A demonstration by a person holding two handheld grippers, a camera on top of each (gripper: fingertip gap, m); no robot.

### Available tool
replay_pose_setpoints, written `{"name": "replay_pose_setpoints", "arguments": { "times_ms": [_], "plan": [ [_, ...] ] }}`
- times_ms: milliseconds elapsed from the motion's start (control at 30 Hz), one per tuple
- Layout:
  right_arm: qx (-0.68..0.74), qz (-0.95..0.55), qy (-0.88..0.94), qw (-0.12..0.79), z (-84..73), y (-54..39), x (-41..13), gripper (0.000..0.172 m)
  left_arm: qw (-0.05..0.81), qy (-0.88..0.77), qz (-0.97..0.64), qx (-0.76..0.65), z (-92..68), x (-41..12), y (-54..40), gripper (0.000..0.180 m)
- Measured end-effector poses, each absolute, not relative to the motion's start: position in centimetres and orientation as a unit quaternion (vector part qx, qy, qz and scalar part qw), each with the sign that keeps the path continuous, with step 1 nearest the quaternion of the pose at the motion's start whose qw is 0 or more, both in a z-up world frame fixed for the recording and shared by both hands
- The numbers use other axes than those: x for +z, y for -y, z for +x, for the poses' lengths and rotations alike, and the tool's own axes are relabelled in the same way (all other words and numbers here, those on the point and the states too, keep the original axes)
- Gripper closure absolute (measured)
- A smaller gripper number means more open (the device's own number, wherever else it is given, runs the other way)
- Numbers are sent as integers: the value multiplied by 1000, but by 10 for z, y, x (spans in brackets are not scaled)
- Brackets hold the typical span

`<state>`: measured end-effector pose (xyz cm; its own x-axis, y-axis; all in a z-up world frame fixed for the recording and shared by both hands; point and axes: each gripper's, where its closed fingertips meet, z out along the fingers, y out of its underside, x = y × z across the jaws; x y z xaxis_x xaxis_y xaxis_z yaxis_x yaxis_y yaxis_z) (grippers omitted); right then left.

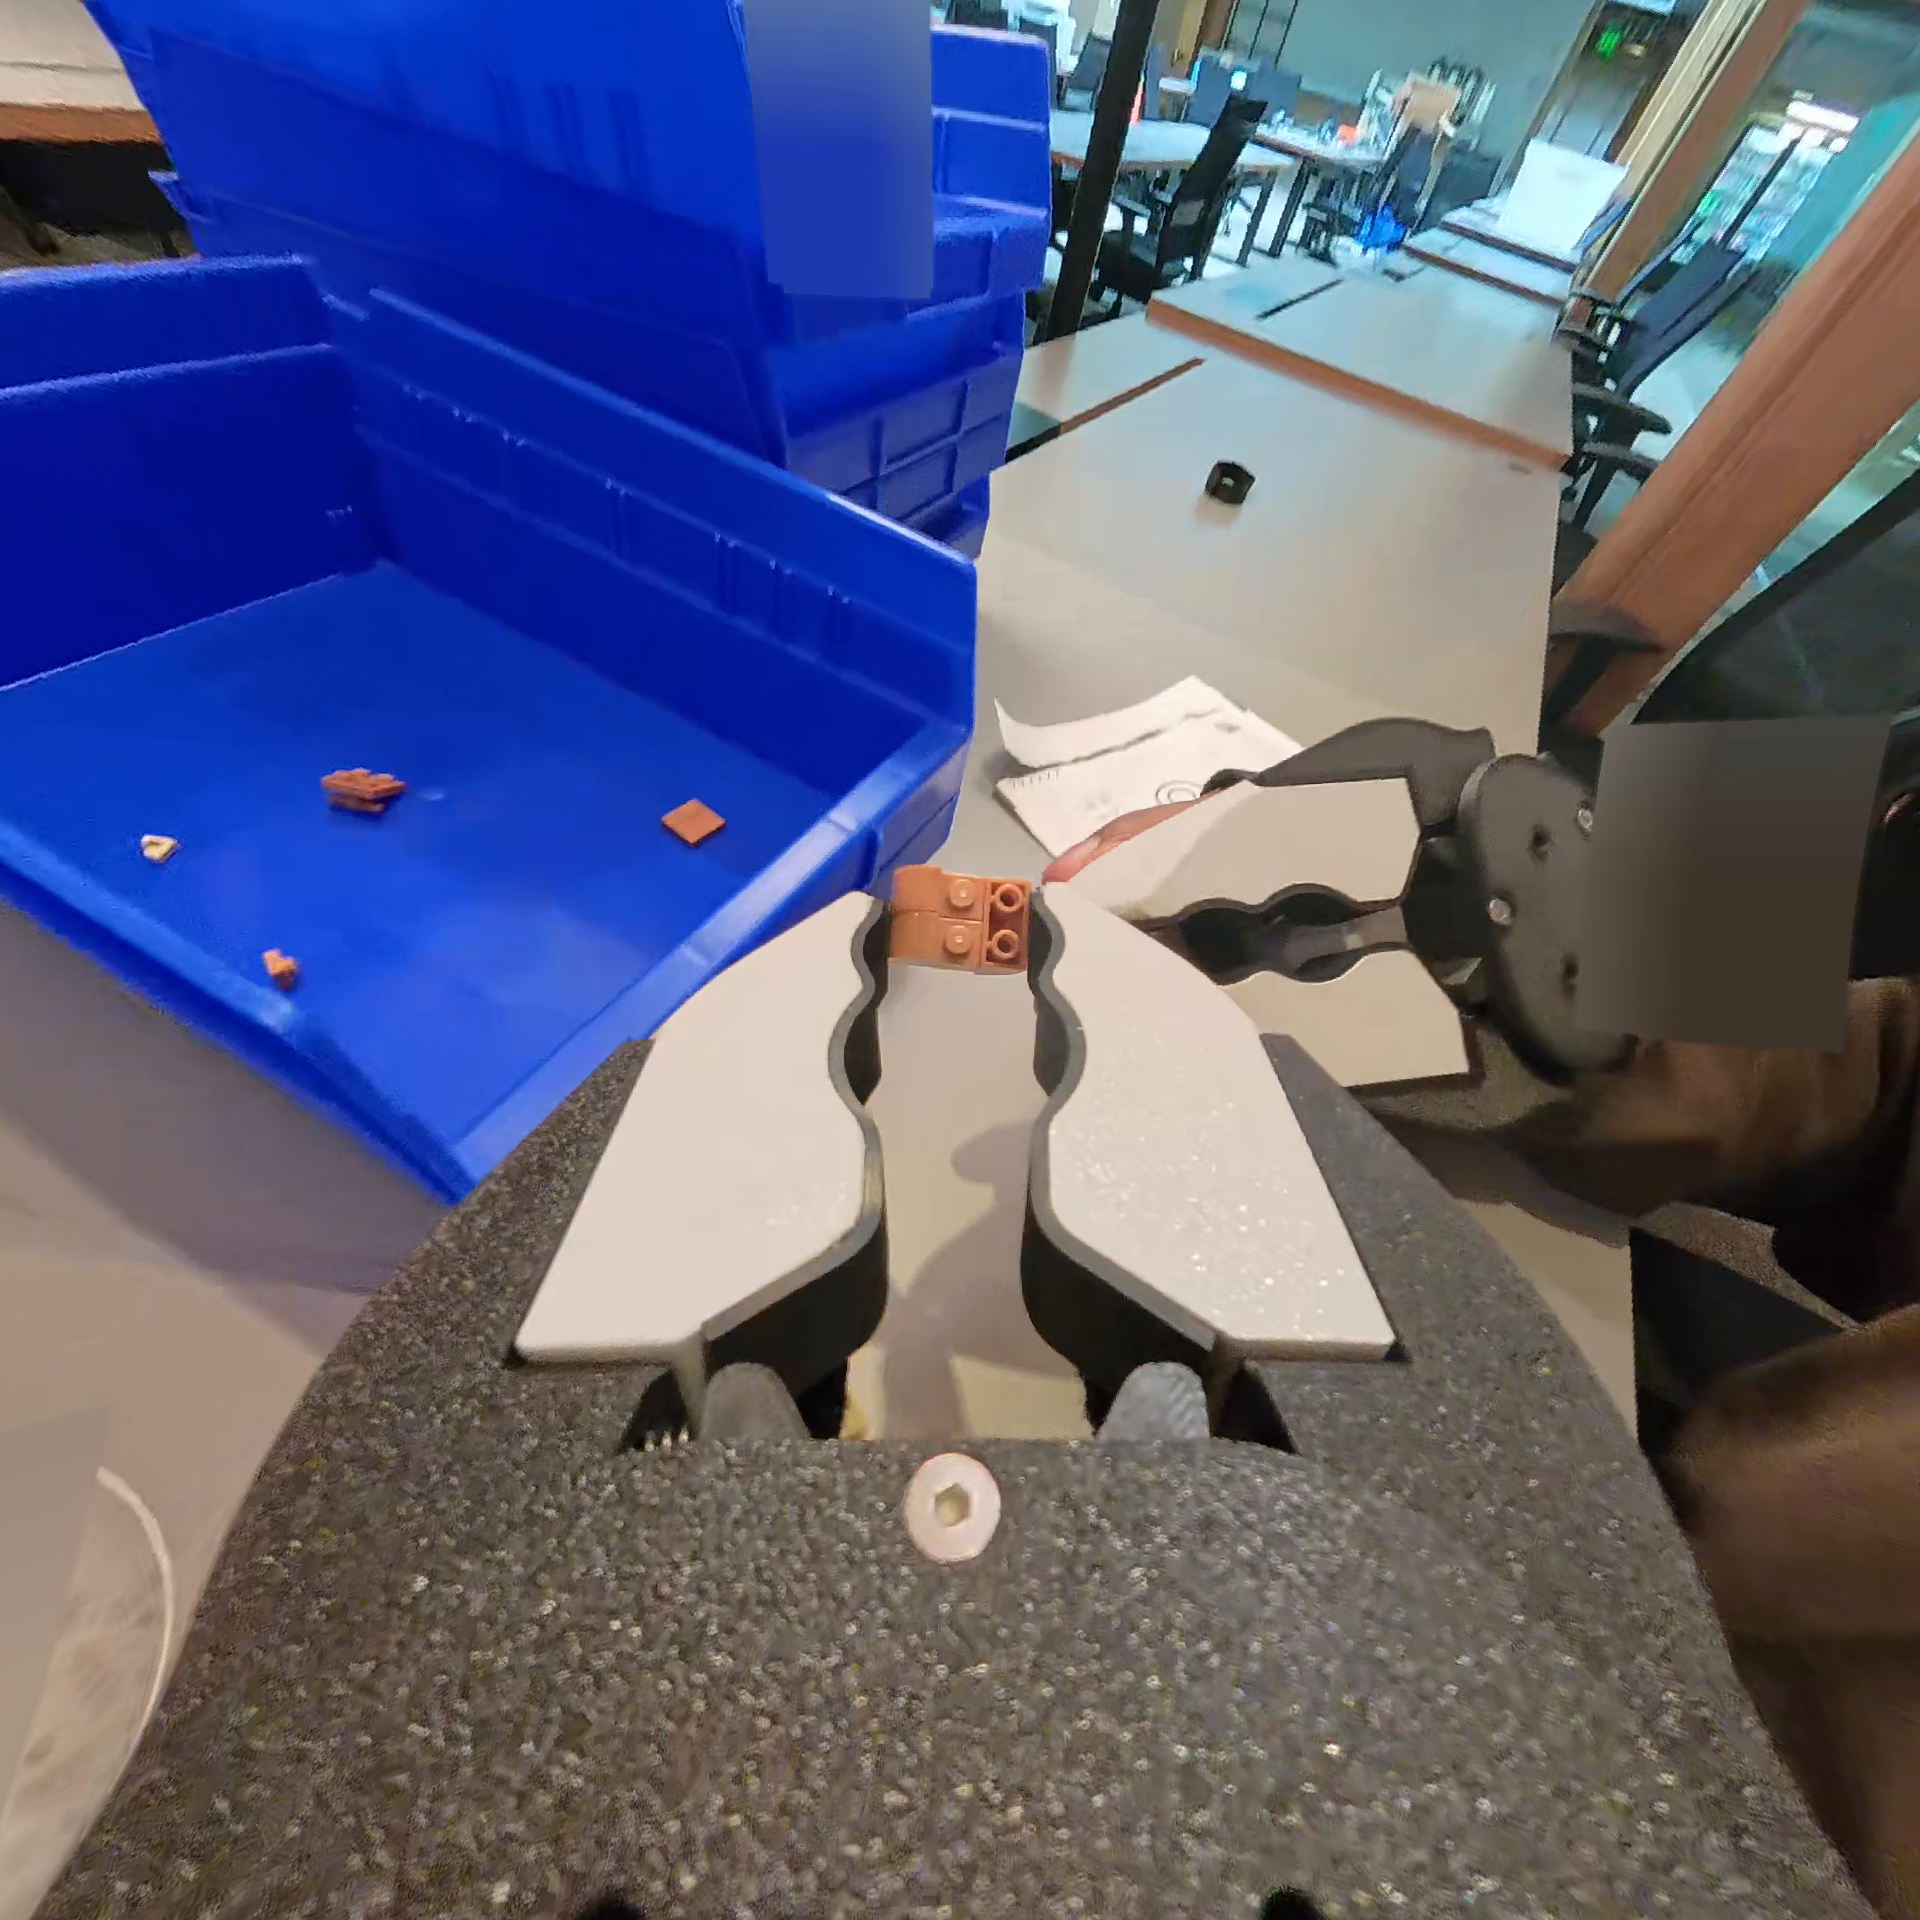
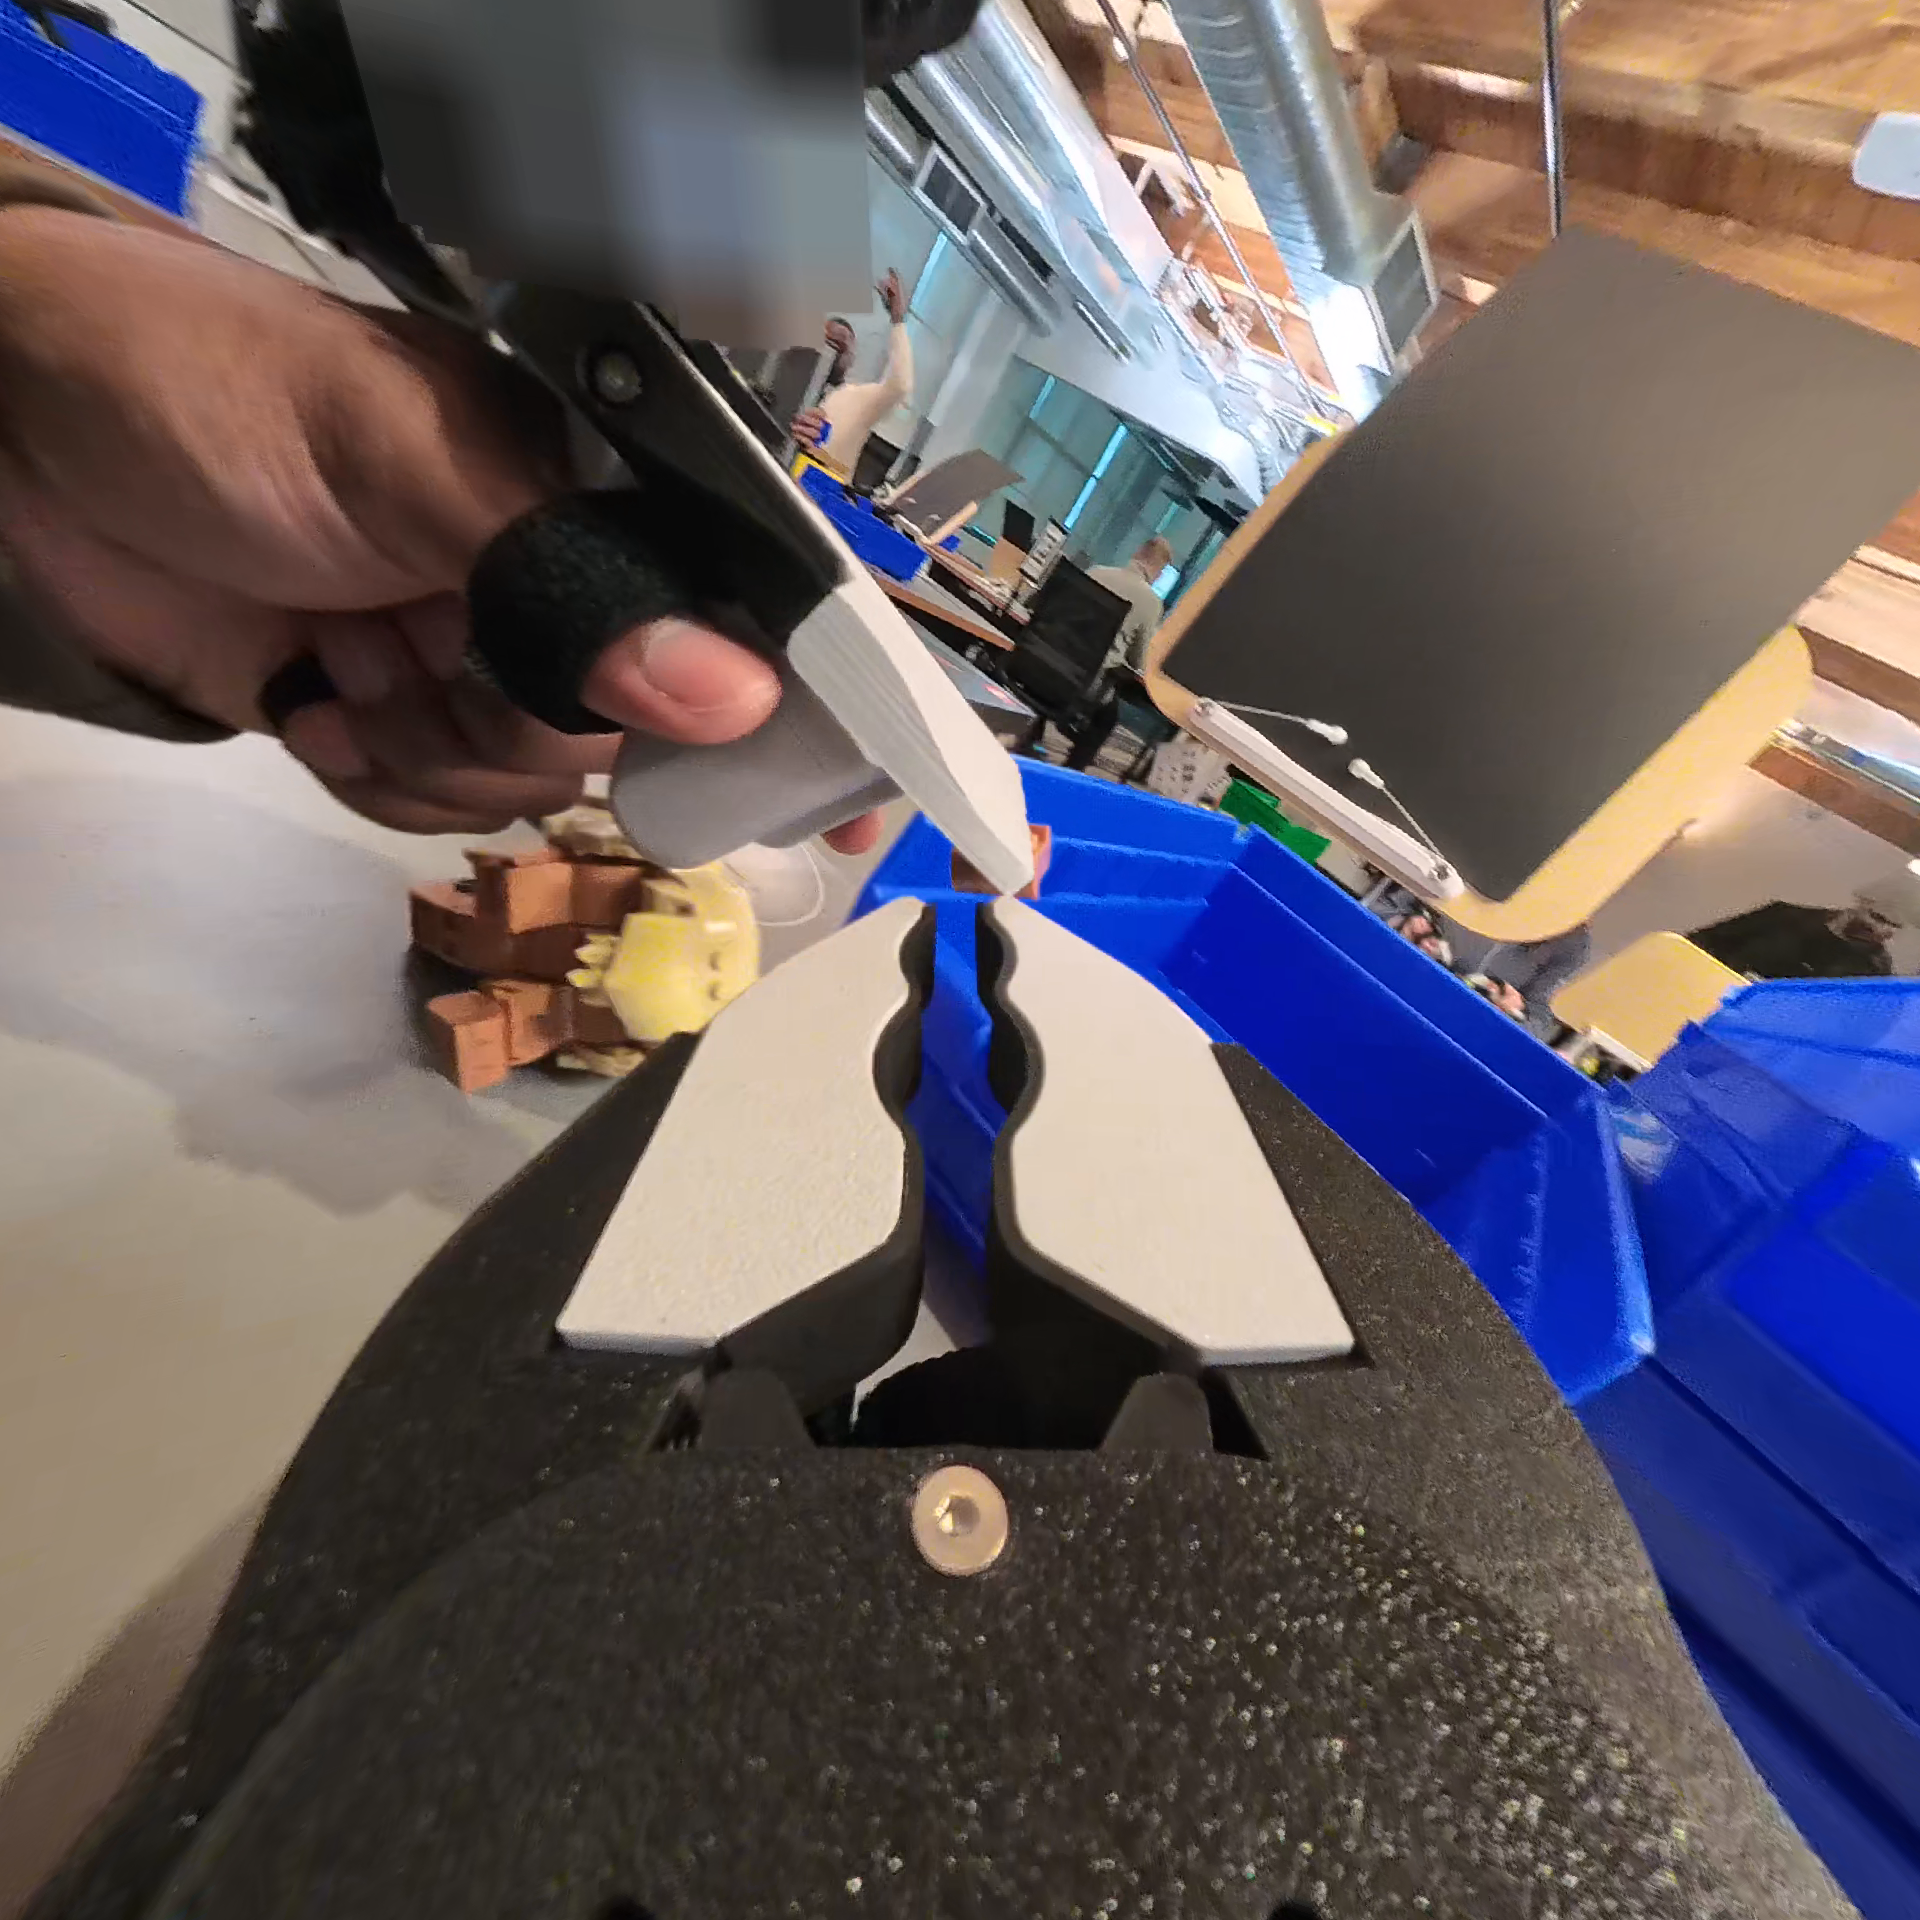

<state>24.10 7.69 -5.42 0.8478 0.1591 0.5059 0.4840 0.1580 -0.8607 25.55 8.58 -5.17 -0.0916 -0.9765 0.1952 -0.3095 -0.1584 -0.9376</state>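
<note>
Two hand-held grippers meet over a grey table (image 1: 1299, 499), just beside a blue bin (image 1: 582, 748). At the centre of its own view, the left gripper (image 1: 958, 935) clamps a small brown brick assembly (image 1: 961, 923) between its grey fingertips (image 1: 831, 935), both tips pressed against the piece's sides, with the studs facing the camera. The piece hangs in the air just off the bin's near corner, at about 4 o'clock from the bin floor. The right gripper (image 1: 1049, 883) comes in from 3 o'clock in that view, its tip touching or nearly touching the brick's right edge. Its own camera shows its jaws standing slightly apart with only blue bin wall visible in the narrow slot between them; nothing is in its grasp. In that right wrist view the left gripper's fingers (image 2: 935, 769) slant down from 11 o'clock, with a hand (image 2: 260, 540) behind them, and the brown piece (image 2: 1039, 852) peeks out past their tip. On the bin floor lie a brown plate cluster (image 1: 362, 790), a flat brown tile (image 1: 693, 823), a tiny brown bit (image 1: 278, 966) and a pale bit (image 1: 158, 847). More blue bins (image 1: 623, 208) are stacked at 12 o'clock. Printed paper (image 1: 1132, 769) lies at 2 o'clock from the brick. A brown-and-cream brick model (image 2: 582, 956) sits on the table at 9 o'clock in the right wrist view.
</note>
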Motion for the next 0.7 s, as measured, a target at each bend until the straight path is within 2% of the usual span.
{"name": "replay_pose_setpoints", "arguments": {
  "times_ms": [100,367,567,700],
  "plan": [
    [-128,-645,231,717,251,-78,-53,163,363,-540,-573,-498,262,-49,-86,155],
    [-181,-627,226,723,254,-82,-47,140,369,-520,-558,-531,258,-41,-81,155],
    [-191,-606,236,735,253,-81,-42,142,361,-530,-564,-521,260,-48,-77,155],
    [-198,-600,253,732,252,-81,-46,155,360,-535,-561,-519,261,-51,-74,155]
  ]
}}
